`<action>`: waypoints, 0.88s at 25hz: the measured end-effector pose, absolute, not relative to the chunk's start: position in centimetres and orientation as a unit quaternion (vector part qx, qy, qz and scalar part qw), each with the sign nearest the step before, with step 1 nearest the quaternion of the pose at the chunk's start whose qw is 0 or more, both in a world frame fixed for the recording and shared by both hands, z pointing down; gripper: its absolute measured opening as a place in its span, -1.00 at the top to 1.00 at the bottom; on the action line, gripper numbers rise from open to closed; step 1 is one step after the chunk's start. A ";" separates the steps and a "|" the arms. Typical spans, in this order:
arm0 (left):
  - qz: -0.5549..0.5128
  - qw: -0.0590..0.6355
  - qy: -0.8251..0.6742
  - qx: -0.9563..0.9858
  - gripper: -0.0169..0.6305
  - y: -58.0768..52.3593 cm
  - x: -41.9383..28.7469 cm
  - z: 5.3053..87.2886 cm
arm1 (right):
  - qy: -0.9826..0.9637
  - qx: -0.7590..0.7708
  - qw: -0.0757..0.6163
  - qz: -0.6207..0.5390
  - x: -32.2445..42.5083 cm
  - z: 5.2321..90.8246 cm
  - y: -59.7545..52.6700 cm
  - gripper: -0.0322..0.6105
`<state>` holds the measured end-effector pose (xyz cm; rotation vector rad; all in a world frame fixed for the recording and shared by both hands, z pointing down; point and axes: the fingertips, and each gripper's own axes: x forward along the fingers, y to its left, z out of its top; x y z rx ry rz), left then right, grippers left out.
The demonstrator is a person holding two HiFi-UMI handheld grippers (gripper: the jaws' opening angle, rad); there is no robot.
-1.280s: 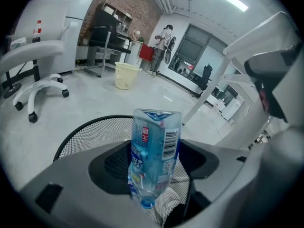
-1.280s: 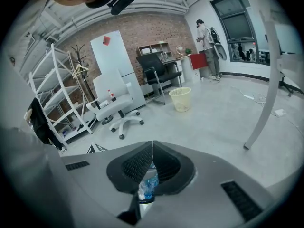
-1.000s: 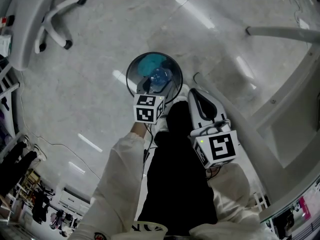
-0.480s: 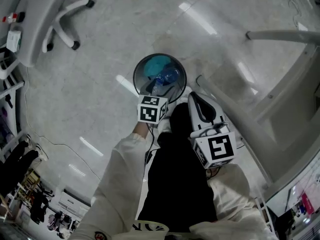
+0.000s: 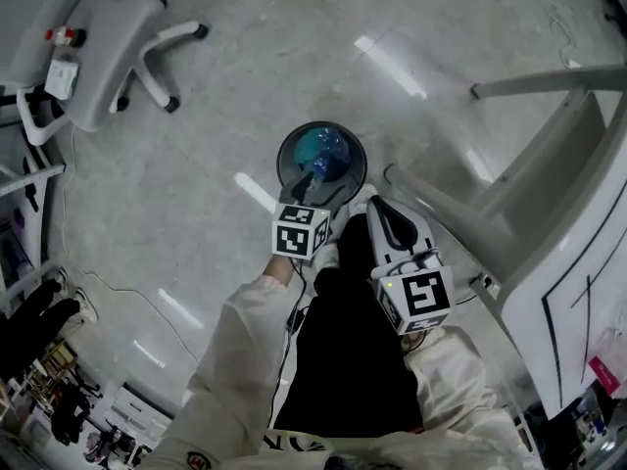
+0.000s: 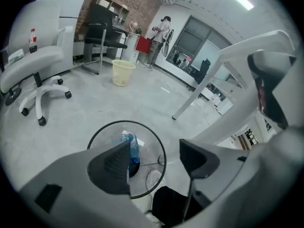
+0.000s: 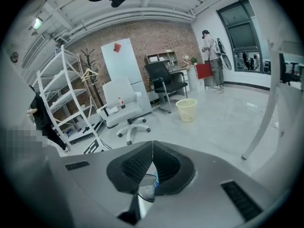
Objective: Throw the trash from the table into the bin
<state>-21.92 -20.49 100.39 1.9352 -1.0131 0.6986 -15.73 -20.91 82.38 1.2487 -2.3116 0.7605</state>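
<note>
A round black wire bin stands on the floor below me. Inside lie a clear blue-labelled bottle and something teal. My left gripper hangs above the bin's near rim, open and empty. In the left gripper view its jaws stand wide apart over the bin, with the bottle showing beside the left pad. My right gripper floats to the right of the bin, above a dark trouser leg. Its pads are pressed together with nothing between them.
A white office chair stands at the far left with a small bottle on its seat. A white table and its slanted legs run along the right. A yellow waste basket and a person are far off.
Both grippers have lifted away from the floor, and the bin looks smaller and farther below. The left jaws stay open and empty, the right jaws stay shut.
</note>
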 end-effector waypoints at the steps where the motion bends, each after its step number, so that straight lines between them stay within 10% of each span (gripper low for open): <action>1: 0.274 0.409 -0.404 0.771 -0.06 -20.5 -22.0 99.1 | -0.829 0.447 0.201 0.270 -15.8 81.5 -20.6 0.83; 22: 0.156 0.279 -0.455 0.831 0.26 -19.3 -27.0 60.4 | -0.851 0.461 0.136 0.211 -18.1 52.8 -17.7 0.83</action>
